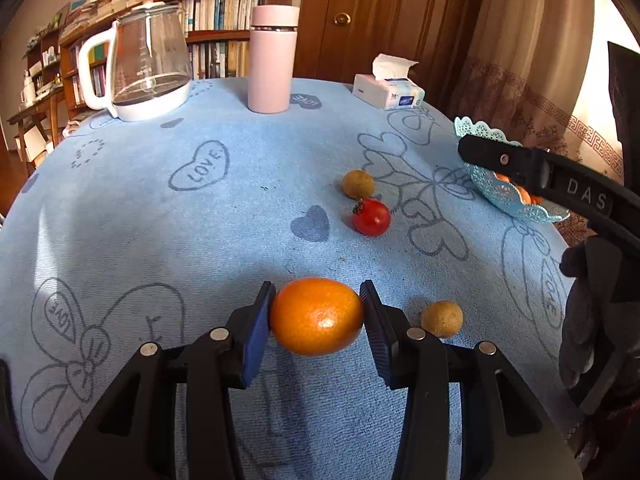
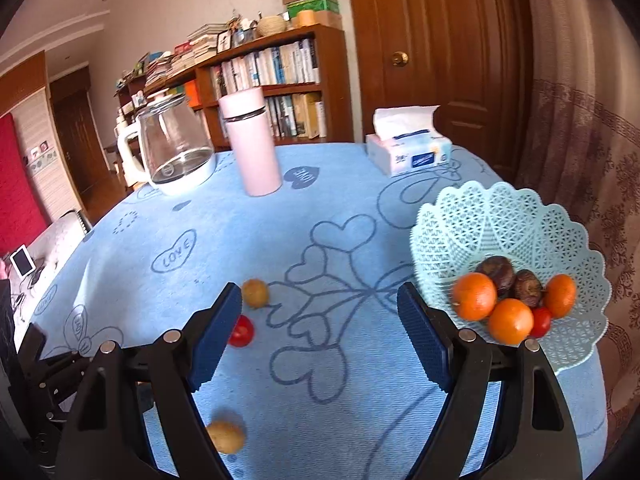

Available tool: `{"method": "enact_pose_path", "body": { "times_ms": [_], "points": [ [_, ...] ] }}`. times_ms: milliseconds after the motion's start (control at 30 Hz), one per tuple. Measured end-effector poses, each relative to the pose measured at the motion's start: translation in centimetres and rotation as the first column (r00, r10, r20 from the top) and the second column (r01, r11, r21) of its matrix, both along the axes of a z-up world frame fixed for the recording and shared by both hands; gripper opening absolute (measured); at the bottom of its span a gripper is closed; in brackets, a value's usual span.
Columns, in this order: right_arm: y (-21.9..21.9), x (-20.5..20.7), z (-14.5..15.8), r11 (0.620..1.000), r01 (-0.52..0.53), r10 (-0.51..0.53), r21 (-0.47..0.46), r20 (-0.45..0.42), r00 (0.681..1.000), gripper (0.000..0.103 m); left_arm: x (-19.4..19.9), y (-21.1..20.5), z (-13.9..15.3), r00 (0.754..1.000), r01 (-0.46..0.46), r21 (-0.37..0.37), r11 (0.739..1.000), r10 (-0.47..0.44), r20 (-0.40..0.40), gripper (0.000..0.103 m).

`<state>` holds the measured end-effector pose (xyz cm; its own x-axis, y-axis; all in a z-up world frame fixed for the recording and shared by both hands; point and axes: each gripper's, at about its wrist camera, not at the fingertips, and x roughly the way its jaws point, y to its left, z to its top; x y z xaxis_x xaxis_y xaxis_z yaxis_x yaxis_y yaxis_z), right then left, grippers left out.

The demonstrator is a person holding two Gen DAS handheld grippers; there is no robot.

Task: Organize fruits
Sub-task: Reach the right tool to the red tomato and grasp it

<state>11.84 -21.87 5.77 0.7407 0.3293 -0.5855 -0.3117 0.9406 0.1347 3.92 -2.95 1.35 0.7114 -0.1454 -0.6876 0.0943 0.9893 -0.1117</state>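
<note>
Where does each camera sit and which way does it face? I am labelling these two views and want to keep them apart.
Left wrist: on the left gripper, looking forward and down over the table; its fingers clamp an orange; the right gripper's arm crosses the basket.
Right wrist: on the right gripper, open and empty, facing table and basket.
Shared: kettle, pink bottle, tissue box, tomato.

black tongs (image 1: 316, 316), blue ribbed pads (image 1: 256, 336)

Domestic living room: stocked bookshelf (image 2: 276, 68), panelled wooden door (image 2: 436, 60), patterned curtain (image 2: 580, 140), table under blue "LOVE" cloth (image 1: 200, 200) bearing kettle (image 1: 148, 64).
</note>
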Motion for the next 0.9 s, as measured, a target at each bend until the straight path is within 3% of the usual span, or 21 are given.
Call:
{"method": "enact_pose_path", "body": {
  "times_ms": [333, 667, 900],
  "points": [
    [5.0, 1.5, -2.6, 0.988, -0.151, 0.148, -0.010, -0.148, 0.978, 0.077, -0.7, 2.0, 0.9, 0.982, -0.170, 0.075, 0.983, 0.163, 0.092, 0.044],
    [7.1, 3.2, -4.5, 0.973, -0.229, 0.217, -0.023, -0.244, 0.945, 0.054, -0.4, 2.8, 0.6, 0.976, -0.210, 0.065, 0.976, 0.205, 0.075, 0.044],
    [7.7, 4.2, -5.3, 0.971, -0.237, 0.217, -0.038, -0.281, 0.935, 0.046, -0.2, 2.9, 0.5, 0.976, -0.212, 0.057, 0.976, 0.208, 0.066, 0.044]
  ]
}}
